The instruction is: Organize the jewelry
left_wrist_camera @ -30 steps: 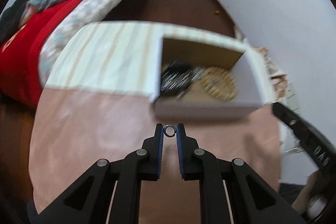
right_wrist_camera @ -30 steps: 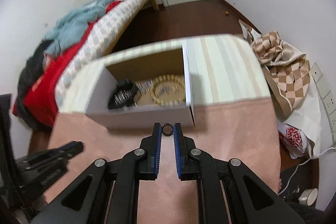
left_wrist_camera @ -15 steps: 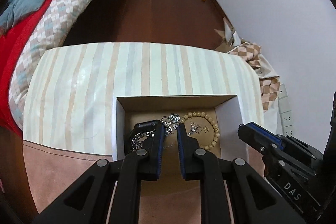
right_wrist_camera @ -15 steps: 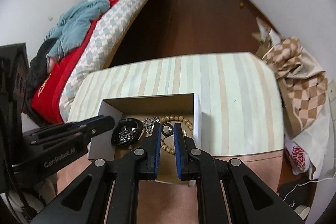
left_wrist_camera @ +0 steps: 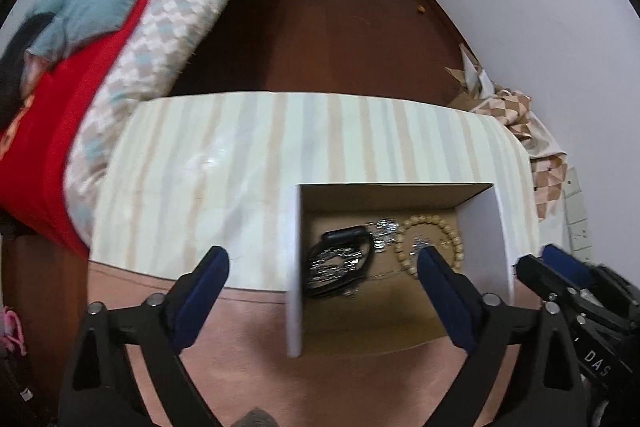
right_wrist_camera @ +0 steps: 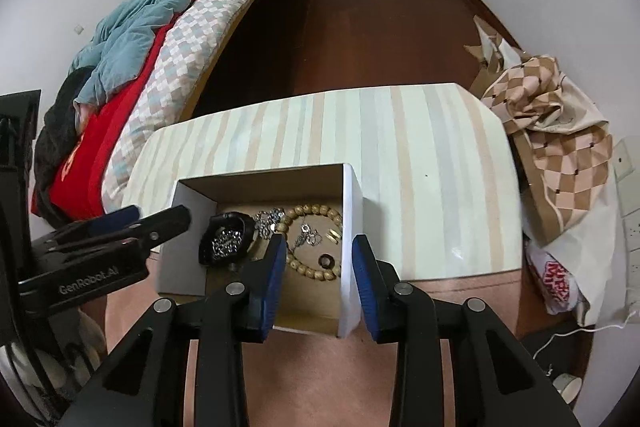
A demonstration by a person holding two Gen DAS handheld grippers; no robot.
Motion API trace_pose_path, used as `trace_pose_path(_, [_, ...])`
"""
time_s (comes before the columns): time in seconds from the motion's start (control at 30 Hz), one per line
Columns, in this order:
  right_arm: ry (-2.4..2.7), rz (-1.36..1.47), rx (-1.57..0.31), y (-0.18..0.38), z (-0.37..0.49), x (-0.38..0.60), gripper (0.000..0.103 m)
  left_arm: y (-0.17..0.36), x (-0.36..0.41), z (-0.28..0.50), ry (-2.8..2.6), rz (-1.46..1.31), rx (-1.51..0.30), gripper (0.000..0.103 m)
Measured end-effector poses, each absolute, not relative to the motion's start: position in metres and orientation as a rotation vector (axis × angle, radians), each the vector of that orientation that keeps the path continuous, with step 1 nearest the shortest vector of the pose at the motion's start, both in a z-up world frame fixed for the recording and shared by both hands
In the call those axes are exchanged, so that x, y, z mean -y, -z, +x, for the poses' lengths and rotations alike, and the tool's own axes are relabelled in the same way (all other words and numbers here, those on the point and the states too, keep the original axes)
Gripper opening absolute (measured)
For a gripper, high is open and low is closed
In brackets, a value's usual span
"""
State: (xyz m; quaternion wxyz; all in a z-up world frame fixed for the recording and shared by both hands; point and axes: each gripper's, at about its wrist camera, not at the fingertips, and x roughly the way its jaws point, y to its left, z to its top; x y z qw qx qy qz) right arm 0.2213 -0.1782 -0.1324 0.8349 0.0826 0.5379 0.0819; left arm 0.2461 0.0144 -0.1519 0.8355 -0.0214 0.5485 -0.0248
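A white cardboard box [left_wrist_camera: 294, 267] [right_wrist_camera: 350, 227] stands on the table. Inside it lie a black watch [left_wrist_camera: 340, 259] [right_wrist_camera: 226, 241], silver chains [left_wrist_camera: 384, 229] [right_wrist_camera: 270, 219], a wooden bead bracelet [left_wrist_camera: 436, 231] [right_wrist_camera: 316, 215], and a dark ring [right_wrist_camera: 325, 261]. My left gripper [left_wrist_camera: 324, 259] is open wide and empty, its fingers straddling the box's left wall. My right gripper [right_wrist_camera: 319, 251] is open and empty, its fingers straddling the box's right wall. Each gripper shows in the other's view: the right gripper [left_wrist_camera: 568, 279] and the left gripper [right_wrist_camera: 120, 231].
The table has a striped cloth [left_wrist_camera: 224, 163] at the far half and a pink surface [left_wrist_camera: 200, 327] near me. A bed with red and blue bedding [left_wrist_camera: 100, 27] is at the left. A checked bag [right_wrist_camera: 560, 147] lies on the floor at the right.
Both grippers were shut on small rings and moved over the box. Now both are open and empty; a dark ring lies in the box under the right gripper.
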Motion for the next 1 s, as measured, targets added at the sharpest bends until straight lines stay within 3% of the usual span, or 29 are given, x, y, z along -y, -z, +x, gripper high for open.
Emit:
trace_pose_path(0.13, [-0.095, 0.088, -1.13, 0.13, 0.208, 0.175, 0.072, 0.149, -0.019, 0.225, 0.002, 0.004, -1.124, 0.102])
trace_pose_path(0.2, [-0.042, 0.037, -1.136, 0.131, 0.2, 0.173, 0.092, 0.148, -0.02, 0.217, -0.014, 0.019, -1.112, 0.102])
trace_pose_path(0.3, [0.019, -0.017, -1.141, 0.133, 0.187, 0.169, 0.101, 0.147, -0.022, 0.203, -0.018, 0.017, -1.113, 0.102])
trace_pose_path(0.57, [0.072, -0.043, -1.087, 0.104, 0.149, 0.162, 0.101, 0.119, -0.025, 0.162, -0.033, 0.015, -1.064, 0.102])
trace_pose_path(1.0, [0.067, -0.056, -0.911, 0.003, 0.071, 0.155, 0.101, 0.028, -0.027, 0.087, -0.042, -0.009, -0.909, 0.102])
